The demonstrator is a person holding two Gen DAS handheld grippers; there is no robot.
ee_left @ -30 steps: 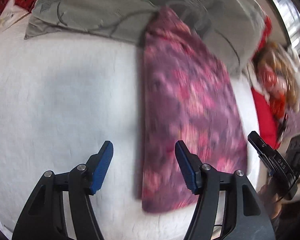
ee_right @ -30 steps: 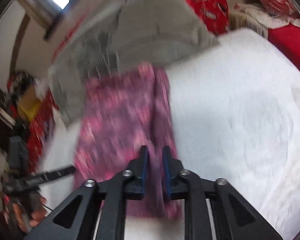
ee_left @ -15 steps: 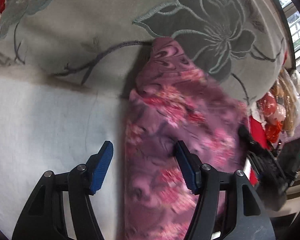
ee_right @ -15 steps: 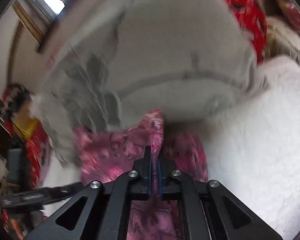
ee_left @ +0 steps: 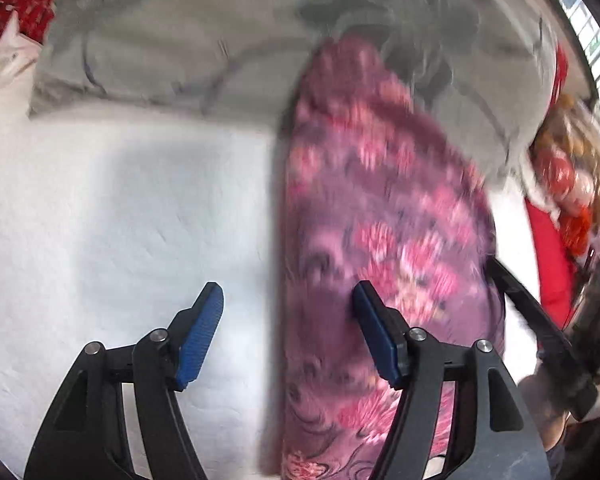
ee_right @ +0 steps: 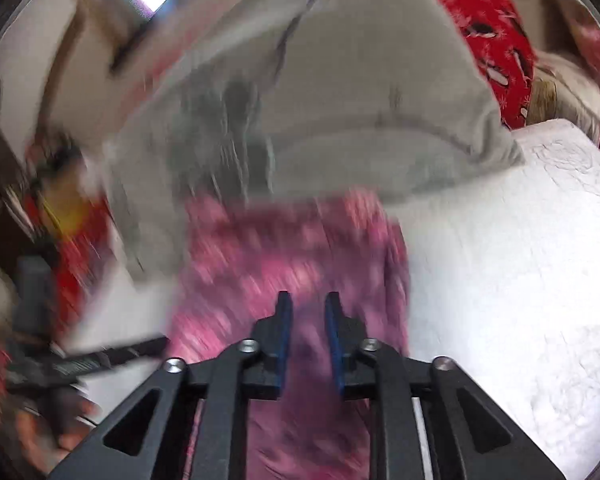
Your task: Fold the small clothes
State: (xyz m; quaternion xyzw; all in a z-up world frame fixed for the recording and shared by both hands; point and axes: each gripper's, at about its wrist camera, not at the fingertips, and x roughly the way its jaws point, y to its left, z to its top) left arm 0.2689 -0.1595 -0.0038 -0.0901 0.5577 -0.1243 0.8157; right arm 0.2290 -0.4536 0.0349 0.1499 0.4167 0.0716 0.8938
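Observation:
A purple garment with pink flowers (ee_left: 384, 240) lies folded lengthwise on the white bedding, its far end against a grey pillow. My left gripper (ee_left: 286, 332) is open and empty above its left edge; the right finger hangs over the cloth. In the right wrist view the garment (ee_right: 284, 252) lies under my right gripper (ee_right: 307, 340), whose jaws stand a little apart with nothing between them. The right gripper also shows at the right edge of the left wrist view (ee_left: 540, 320). Both views are blurred by motion.
A grey embroidered pillow (ee_left: 240, 40) lies at the far edge of the white bedding (ee_left: 120, 208). Red patterned cloth (ee_right: 496, 40) and a cluttered pile (ee_left: 572, 168) lie beyond the bed's sides.
My right gripper has opened and let go of the garment, then pulled back. The garment has settled flat. My left gripper has also pulled back from the pillow, still open.

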